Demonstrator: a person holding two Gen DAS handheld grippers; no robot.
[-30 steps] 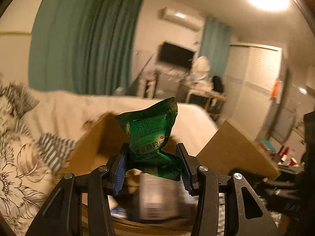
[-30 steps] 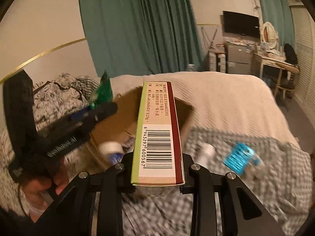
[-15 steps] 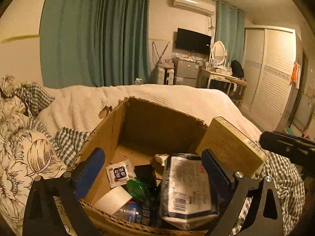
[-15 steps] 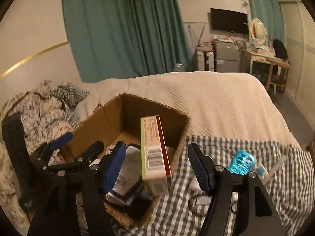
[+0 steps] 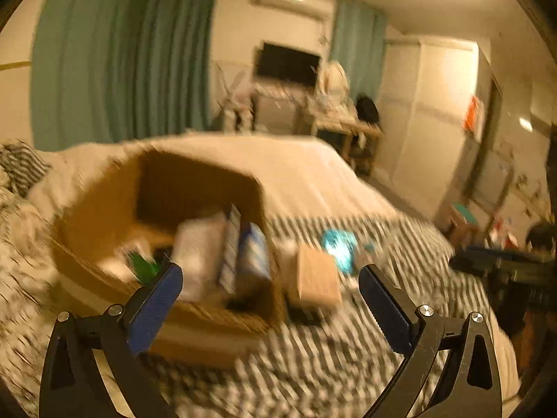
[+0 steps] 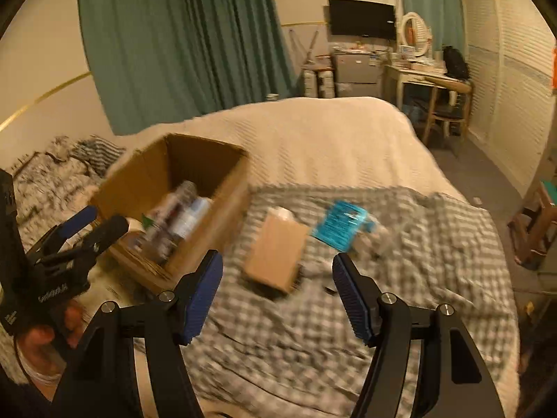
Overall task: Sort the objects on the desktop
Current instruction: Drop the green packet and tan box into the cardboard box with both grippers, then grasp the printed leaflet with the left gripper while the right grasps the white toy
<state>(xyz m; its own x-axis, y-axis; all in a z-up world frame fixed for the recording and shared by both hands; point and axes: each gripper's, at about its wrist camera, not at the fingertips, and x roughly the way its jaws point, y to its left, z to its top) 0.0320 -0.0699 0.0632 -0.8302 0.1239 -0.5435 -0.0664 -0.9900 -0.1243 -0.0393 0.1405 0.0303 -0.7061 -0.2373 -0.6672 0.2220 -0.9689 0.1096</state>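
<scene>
An open cardboard box [image 6: 222, 191] [image 5: 104, 209] sits on a bed and holds several packets and boxes, among them a green packet [image 5: 144, 266]. A small brown carton [image 6: 276, 252] [image 5: 315, 277] and a blue blister pack [image 6: 343, 224] [image 5: 337, 247] lie on the checked blanket to the box's right. My left gripper [image 5: 269, 294] is open and empty, just in front of the box. My right gripper [image 6: 275, 296] is open and empty, above the blanket in front of the brown carton. The left gripper also shows in the right wrist view [image 6: 92, 223].
The grey checked blanket [image 6: 400, 278] covers the near bed; a cream cover [image 6: 313, 139] lies beyond. Patterned bedding [image 6: 45, 188] is at the left. A desk and chair [image 6: 438, 94] and a wardrobe [image 6: 515, 87] stand past the bed's right edge.
Both grippers opened and dropped their loads into the box: the left its green packet, the right a long carton. Both have since pulled back, swinging right toward the blanket.
</scene>
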